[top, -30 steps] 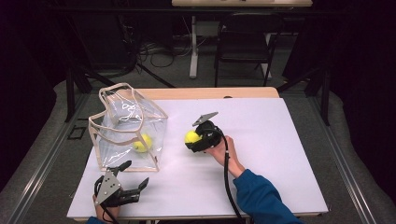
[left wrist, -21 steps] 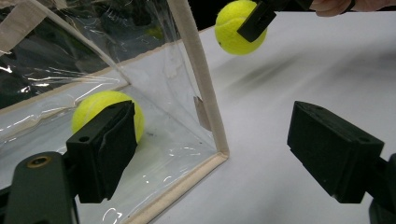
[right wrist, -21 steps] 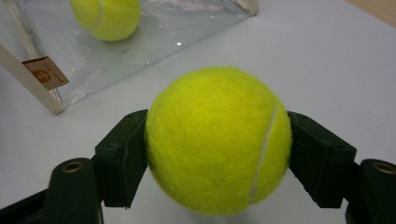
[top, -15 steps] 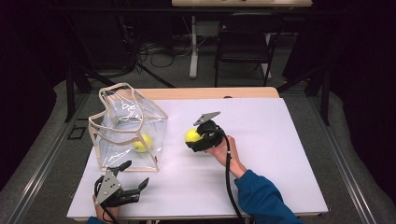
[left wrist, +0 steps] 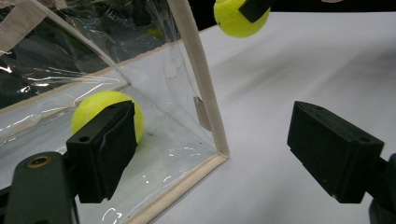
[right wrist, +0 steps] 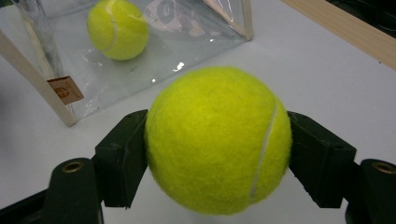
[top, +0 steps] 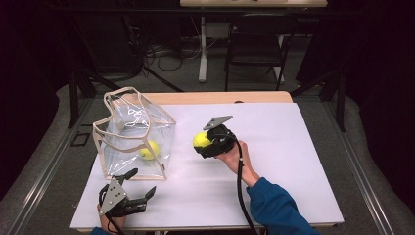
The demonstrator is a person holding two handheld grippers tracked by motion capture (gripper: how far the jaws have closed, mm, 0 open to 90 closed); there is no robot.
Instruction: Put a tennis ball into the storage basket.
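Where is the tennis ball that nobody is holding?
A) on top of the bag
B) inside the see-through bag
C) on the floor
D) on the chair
B: the loose tennis ball lies on the bottom of the clear bag, behind its plastic wall, while the right gripper holds the other ball between its fingers.

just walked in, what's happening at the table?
A person works two handheld tongs at a white table. The right tongs are shut on a tennis ball, held beside a clear bag. A second tennis ball already lies inside the bag. The left tongs sit open near the bag's front corner, holding nothing.
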